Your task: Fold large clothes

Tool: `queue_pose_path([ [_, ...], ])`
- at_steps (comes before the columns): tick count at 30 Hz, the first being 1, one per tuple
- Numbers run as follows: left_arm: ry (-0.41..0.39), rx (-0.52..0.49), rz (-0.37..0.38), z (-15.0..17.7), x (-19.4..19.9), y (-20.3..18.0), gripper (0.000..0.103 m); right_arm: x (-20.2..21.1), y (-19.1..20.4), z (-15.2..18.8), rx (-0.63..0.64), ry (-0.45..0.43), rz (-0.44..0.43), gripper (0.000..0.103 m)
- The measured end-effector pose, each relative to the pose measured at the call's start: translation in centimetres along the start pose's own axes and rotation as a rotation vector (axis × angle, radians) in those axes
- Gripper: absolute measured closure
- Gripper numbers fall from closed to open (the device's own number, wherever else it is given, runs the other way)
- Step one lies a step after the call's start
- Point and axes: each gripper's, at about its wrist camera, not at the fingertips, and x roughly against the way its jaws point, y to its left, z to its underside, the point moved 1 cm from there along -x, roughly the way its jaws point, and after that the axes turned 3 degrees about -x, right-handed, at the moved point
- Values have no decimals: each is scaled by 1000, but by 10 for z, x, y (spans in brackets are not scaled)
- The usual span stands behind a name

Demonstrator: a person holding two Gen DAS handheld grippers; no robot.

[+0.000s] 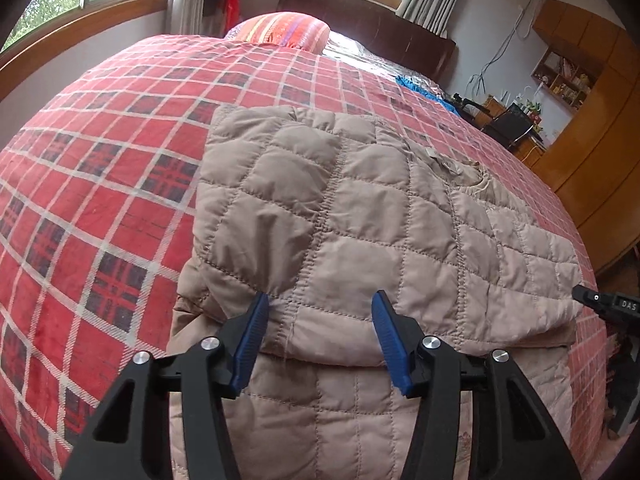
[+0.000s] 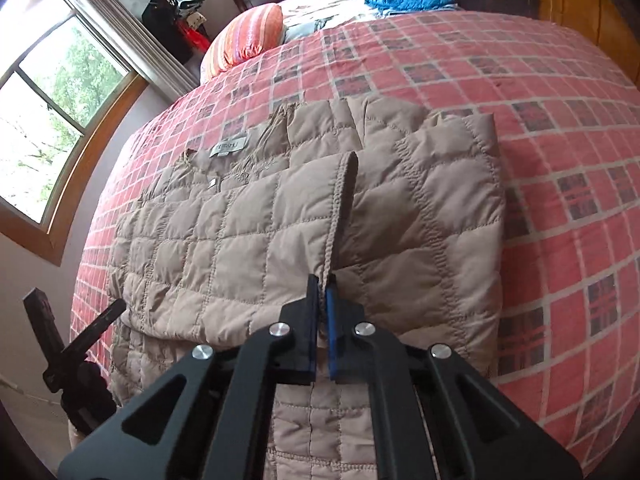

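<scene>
Bedroom daylight falls on a bed spread with a red plaid blanket (image 1: 100,200), where a beige quilted padded jacket (image 1: 340,220) lies partly folded, collar toward the pillows. Over its near fold, the left tool (image 1: 320,312) hovers with blue-padded jaws spread wide and holding nothing. Alongside it, the right tool (image 2: 322,286) is clamped on a raised stitched hem of the jacket, probably to carry that flap across for the next fold.
</scene>
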Motion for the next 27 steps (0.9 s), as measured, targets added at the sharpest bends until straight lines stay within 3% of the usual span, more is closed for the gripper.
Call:
queue_pose_path([
  [3,16,-14,-20,3,-11,-3,49,-30,-2,6,11,65,80,100],
  [6,13,-39,-38,5,-11,-7,49,-42,-3,19,33,73,108,99],
  [9,16,-56,-47,3,-4,-7,49,-30,-1,21,15,64,113,93],
  [11,-19,-73,-69,2,12,-12,49,-6,0,22,-12,12,103,93],
  [13,-66,-101,-50,1,31,-22,48,15,9,25,16,-38,69,93],
  [15,-83,-123,-27,0,43,-36,46,21,24,31,56,-32,32,93],
  [18,-52,-156,-15,1,38,-56,46,3,46,39,105,36,5,93],
  [20,-36,-176,-35,4,28,-63,46,-13,54,43,128,49,50,93],
  [27,51,-183,-53,17,-18,-56,45,-61,30,42,74,135,67,98],
])
